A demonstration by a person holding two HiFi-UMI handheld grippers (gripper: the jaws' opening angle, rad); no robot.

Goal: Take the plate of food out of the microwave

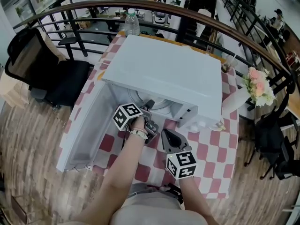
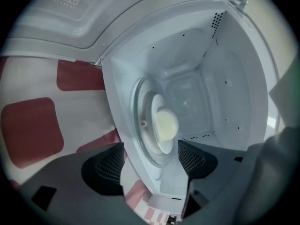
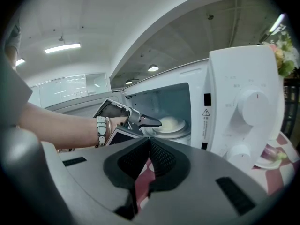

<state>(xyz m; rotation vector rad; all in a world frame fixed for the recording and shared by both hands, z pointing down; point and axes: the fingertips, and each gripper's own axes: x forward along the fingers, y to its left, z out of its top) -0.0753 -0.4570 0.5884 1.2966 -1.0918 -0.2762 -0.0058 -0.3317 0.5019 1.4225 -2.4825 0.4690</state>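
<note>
Now: table (image 1: 213,149), checked cloth, carries microwave (image 1: 164,74), door (image 1: 86,125) swung open to left. Left gripper (image 2: 151,163) at cavity mouth, jaws wide apart, nothing between pads. Right gripper (image 3: 149,161) hangs nearer, jaws pressed together, empty. Plate (image 2: 156,108) sits on turntable (image 2: 139,102) inside cavity, beyond left jaws, pale round food (image 2: 167,124) on top. Risks, as judged: one-edge pinch lets plate tip, food slides off; jaw may catch turntable along with plate; lifted plate may knock cavity lip coming out.
</note>
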